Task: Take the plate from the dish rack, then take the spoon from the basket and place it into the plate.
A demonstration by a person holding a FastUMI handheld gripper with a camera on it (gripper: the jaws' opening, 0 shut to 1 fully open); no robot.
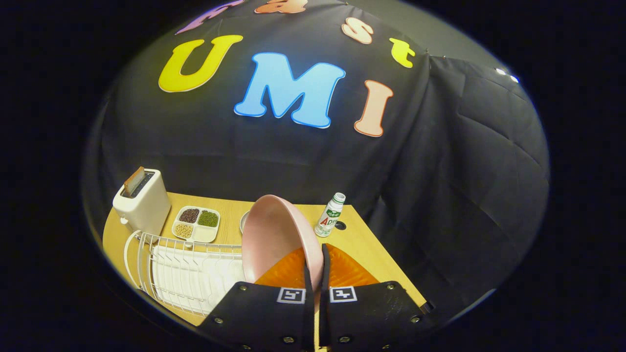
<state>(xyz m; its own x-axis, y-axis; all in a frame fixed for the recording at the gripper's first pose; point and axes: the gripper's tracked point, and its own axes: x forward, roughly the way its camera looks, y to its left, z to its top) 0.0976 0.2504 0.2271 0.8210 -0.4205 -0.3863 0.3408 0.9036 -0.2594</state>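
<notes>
We see our gripper (317, 274) pinching the pink plate (274, 234) by its rim, held on edge above the orange basket (342, 271); the white dish rack (186, 271) lies just left; bare wooden table (364, 244) opens rightward past the bottle (330, 215).

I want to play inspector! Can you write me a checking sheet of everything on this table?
Surface: wooden table, tidy.
Job's things: pink plate lifted on edge, clamped at its rim; white dish rack beside it; orange basket behind the plate; spoon not made out.
Clutter: toaster with a slice in it, divided tray of beans, small bottle, something round half hidden behind the plate.
Grippers: gripper, fingers shut on the plate.
Cables: nothing seen.
Surroundings: black cloth wall.
</notes>
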